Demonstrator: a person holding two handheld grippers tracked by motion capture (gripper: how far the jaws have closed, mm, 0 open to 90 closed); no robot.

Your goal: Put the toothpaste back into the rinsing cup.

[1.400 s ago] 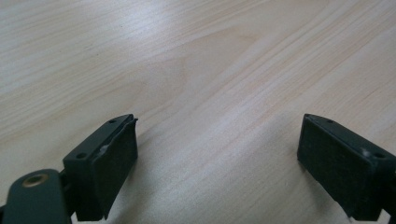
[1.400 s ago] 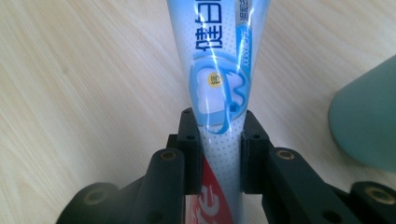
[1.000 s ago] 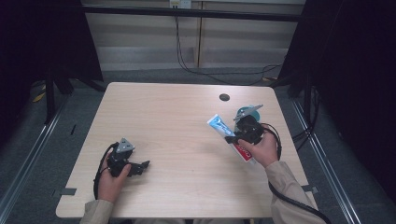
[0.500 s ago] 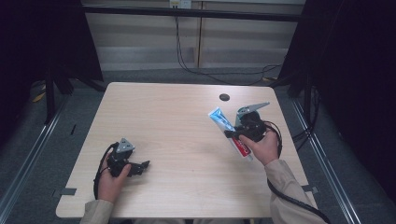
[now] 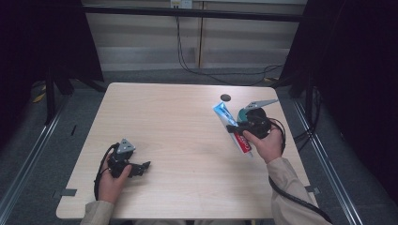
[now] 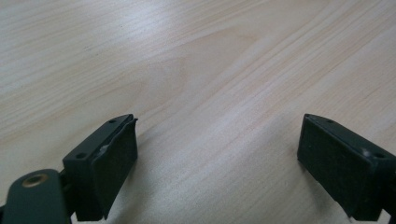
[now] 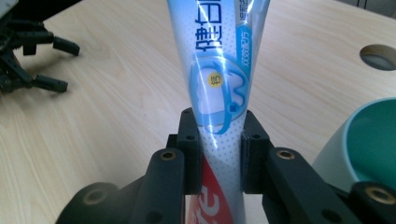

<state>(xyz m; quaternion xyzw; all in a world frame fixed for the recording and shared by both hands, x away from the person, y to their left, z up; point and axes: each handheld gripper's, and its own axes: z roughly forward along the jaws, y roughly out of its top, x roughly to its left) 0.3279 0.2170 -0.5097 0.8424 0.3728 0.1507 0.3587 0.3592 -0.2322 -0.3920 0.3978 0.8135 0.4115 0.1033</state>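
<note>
Right gripper view: right gripper (image 7: 218,154) clamped mid-length on toothpaste tube (image 7: 219,88), beside teal cup (image 7: 369,140) at table (image 5: 187,122) right side. Best kept squeezed lightly — avoiding creasing — while moving. Left gripper (image 6: 217,163) spread wide, idle.

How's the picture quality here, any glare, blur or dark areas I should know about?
High view: the table is evenly lit, the surroundings fall into near-black, and the picture is soft. Left gripper view: a pale sheen crosses the wood and the near jaws are slightly soft. Right gripper view: the toothpaste tube is sharp with light glare on its blue print; the teal cup at the edge blurs.
</note>
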